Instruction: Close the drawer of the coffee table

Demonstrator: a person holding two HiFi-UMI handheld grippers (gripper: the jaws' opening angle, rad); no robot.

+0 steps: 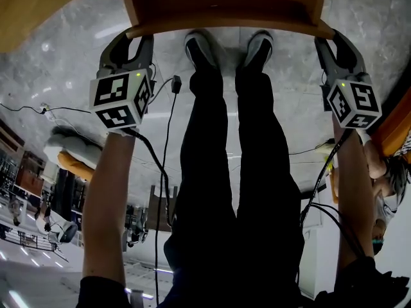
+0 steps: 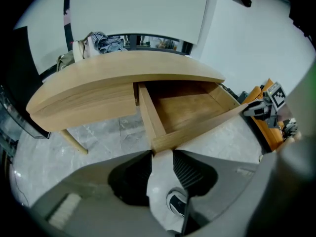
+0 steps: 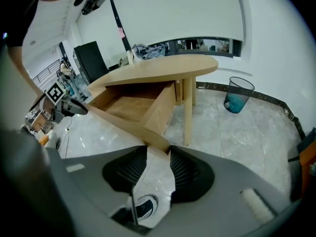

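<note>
The coffee table's wooden drawer (image 1: 225, 5) stands pulled out under the tabletop (image 2: 118, 75), its inside bare (image 2: 190, 110). My left gripper (image 1: 133, 36) sits at the left end of the drawer front. In the left gripper view its jaws (image 2: 162, 152) close on that front's corner, both fingertips touching the wood. My right gripper (image 1: 326, 34) is at the right end. There its jaws (image 3: 158, 148) pinch the other corner of the drawer front (image 3: 131, 125). Each gripper shows in the other's view across the drawer.
The person's shoes (image 1: 225, 50) stand on the marble floor just in front of the drawer. A table leg (image 3: 187, 112) stands right of the drawer and a blue bin (image 3: 238, 95) beyond it. Cables (image 1: 164, 146) hang from the grippers. Orange furniture (image 2: 269, 127) is at the right.
</note>
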